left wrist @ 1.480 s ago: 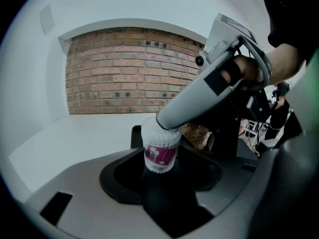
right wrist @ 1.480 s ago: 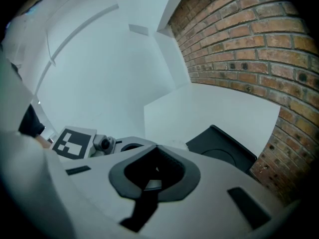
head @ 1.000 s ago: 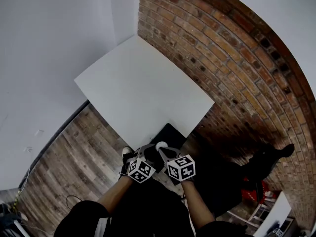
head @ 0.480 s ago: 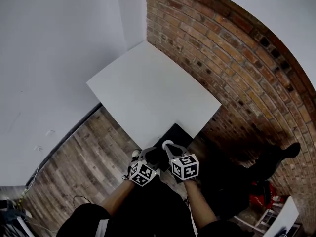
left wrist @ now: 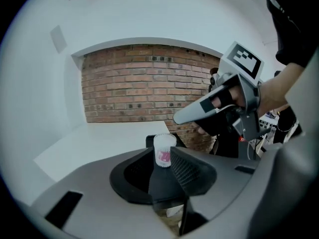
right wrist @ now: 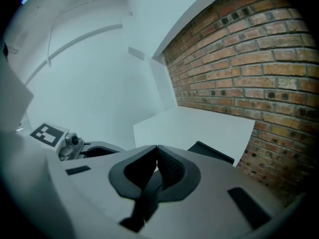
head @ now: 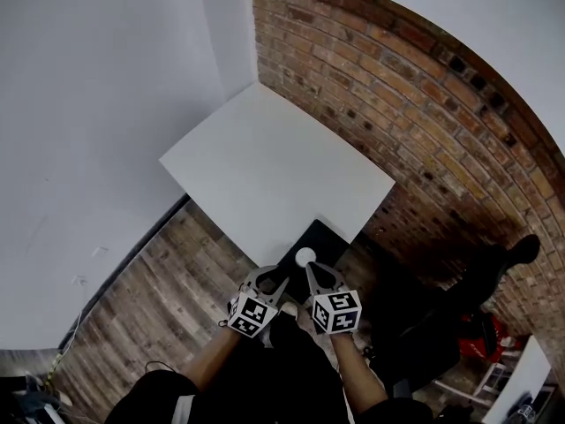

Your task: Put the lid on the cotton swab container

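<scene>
The cotton swab container [head: 305, 256] is a small clear tub with a pink label and a pale round top. It stands upright on a black seat [head: 325, 235] at the white table's near edge. In the left gripper view the container [left wrist: 163, 151] shows in the gap just past the tips of my left gripper [left wrist: 160, 156]. The jaws are closing and the pads do not press on it. My left gripper [head: 265, 281] and right gripper [head: 318, 276] hang side by side just short of the container. The right gripper [right wrist: 157, 158] is shut with nothing in it.
A bare white table [head: 265, 162] fills the corner between a white wall [head: 97, 104] and a brick wall [head: 415, 104]. Wooden floorboards [head: 150, 307] lie below. A dark figure and red gear [head: 490, 325] sit at the far right.
Both grippers have drawn back toward me from the container, which now stands free on the black seat. The left jaws look narrower than before.
</scene>
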### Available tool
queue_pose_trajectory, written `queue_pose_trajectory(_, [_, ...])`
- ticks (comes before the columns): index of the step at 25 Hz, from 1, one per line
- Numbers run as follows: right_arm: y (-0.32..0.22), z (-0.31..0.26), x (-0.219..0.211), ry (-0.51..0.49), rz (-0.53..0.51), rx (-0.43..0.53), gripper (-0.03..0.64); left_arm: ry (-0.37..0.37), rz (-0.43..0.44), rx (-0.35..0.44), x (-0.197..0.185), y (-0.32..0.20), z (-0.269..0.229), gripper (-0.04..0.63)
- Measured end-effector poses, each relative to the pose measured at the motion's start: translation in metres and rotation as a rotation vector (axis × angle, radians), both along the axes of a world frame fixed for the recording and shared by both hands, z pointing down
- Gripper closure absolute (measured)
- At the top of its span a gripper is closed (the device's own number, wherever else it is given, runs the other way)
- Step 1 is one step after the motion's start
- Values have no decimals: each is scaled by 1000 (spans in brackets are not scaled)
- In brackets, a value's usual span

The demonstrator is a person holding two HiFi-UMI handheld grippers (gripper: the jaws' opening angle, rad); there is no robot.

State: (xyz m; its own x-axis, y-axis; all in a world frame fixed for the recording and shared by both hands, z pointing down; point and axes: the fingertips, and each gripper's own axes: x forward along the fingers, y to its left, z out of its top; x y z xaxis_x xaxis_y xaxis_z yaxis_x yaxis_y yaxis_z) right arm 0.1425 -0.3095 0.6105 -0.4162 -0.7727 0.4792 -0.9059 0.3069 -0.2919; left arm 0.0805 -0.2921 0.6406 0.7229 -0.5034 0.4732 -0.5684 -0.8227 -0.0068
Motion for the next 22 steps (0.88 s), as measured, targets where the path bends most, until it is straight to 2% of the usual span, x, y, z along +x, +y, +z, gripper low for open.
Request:
queue_pose_trajectory(3, [7, -7, -3, -10, 50, 23, 595, 32, 14, 29, -2, 5, -15, 520])
queue_pose_trajectory(8, [34, -14, -19, -17, 138, 43, 597, 74, 57, 43, -19, 26, -29, 564])
queue_pose_trajectory(16, [101, -25, -67, 7, 253, 82, 597, 142, 110, 74, -63, 72, -59, 574])
queue_pose_trajectory(22, [154, -40, -94, 30, 342, 128, 597, 192, 156, 67, -89, 112, -80, 575])
